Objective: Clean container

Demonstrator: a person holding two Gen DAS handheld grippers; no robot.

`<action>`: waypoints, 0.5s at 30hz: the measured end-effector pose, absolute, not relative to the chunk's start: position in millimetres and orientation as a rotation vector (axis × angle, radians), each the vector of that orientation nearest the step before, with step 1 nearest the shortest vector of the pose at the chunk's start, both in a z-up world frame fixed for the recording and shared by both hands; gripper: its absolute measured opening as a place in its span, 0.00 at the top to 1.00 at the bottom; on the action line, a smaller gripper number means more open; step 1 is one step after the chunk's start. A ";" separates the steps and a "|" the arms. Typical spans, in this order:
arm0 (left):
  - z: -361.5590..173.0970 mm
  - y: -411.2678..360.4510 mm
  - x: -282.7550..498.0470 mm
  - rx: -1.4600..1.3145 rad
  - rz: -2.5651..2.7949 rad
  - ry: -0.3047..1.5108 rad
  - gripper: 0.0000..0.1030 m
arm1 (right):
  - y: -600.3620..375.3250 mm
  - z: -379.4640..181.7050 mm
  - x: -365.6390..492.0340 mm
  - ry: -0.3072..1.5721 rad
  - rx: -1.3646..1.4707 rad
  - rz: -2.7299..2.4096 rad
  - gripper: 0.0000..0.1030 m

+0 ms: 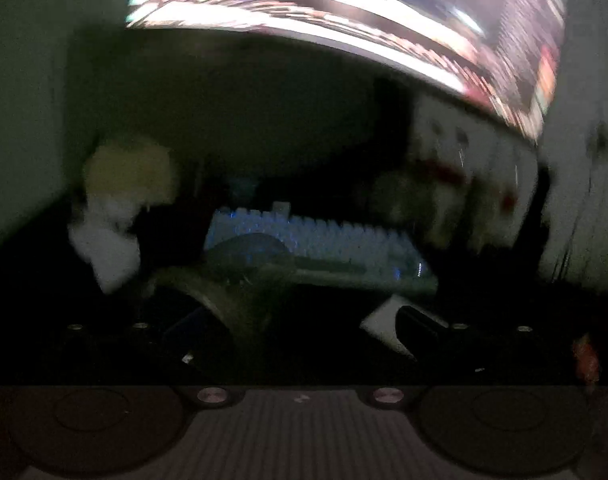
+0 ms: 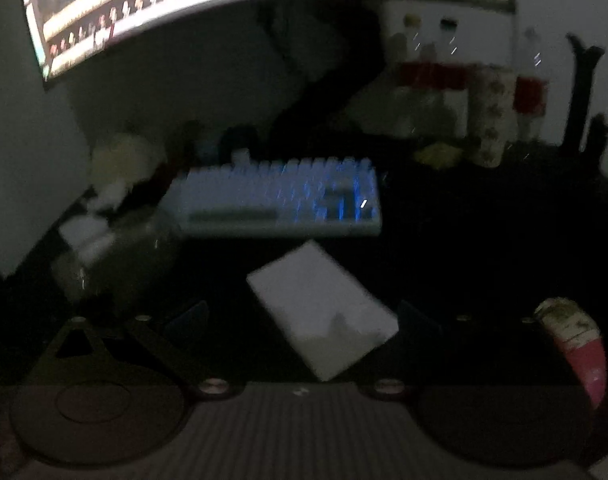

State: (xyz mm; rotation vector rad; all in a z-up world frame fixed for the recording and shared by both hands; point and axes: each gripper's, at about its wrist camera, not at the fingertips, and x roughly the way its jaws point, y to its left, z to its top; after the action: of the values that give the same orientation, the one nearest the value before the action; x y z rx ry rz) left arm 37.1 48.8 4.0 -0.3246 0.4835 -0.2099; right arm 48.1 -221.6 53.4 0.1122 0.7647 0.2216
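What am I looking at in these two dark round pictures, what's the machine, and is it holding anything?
There is no robot here: a person carries a hand-held tool with two jaws in each hand, and a wide-angle camera on each tool looks forward. One picture comes from the left tool, the other from the right. Both are dim and blurred. They show a dark desk with a glowing monitor above, a backlit keyboard, bottles at the back right and a white flat sheet or pad just in front of the right tool. The left tool seems to grip a rounded clear container, though blur makes that uncertain. The right jaws appear empty.
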 end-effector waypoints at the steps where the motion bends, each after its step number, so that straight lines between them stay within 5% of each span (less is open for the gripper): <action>1: -3.6 59.2 45.9 -0.383 -0.200 0.520 0.00 | -222.0 49.3 50.0 0.779 0.122 0.241 0.00; 6: -18.8 64.5 56.0 -0.314 -0.265 0.507 0.05 | -222.4 39.4 53.5 0.801 0.132 0.276 0.00; 8: -21.1 56.1 53.5 -0.231 -0.283 0.480 0.28 | -221.9 36.9 53.0 0.799 0.125 0.271 0.00; 10: -23.8 50.2 52.8 -0.142 -0.278 0.463 0.83 | -220.4 34.3 52.7 0.806 0.119 0.269 0.00; 11: -25.9 49.4 54.2 -0.111 -0.266 0.467 0.91 | -219.8 32.7 52.9 0.811 0.117 0.271 0.00; 15: -27.7 51.6 50.4 -0.131 -0.286 0.464 0.92 | -215.9 25.4 55.3 0.833 0.098 0.274 0.00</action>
State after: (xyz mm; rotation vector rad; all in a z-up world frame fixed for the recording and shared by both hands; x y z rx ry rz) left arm 50.4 51.6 -27.7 -0.1312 0.4635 -0.2864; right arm 55.3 -215.9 25.4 0.0978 0.8335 0.2743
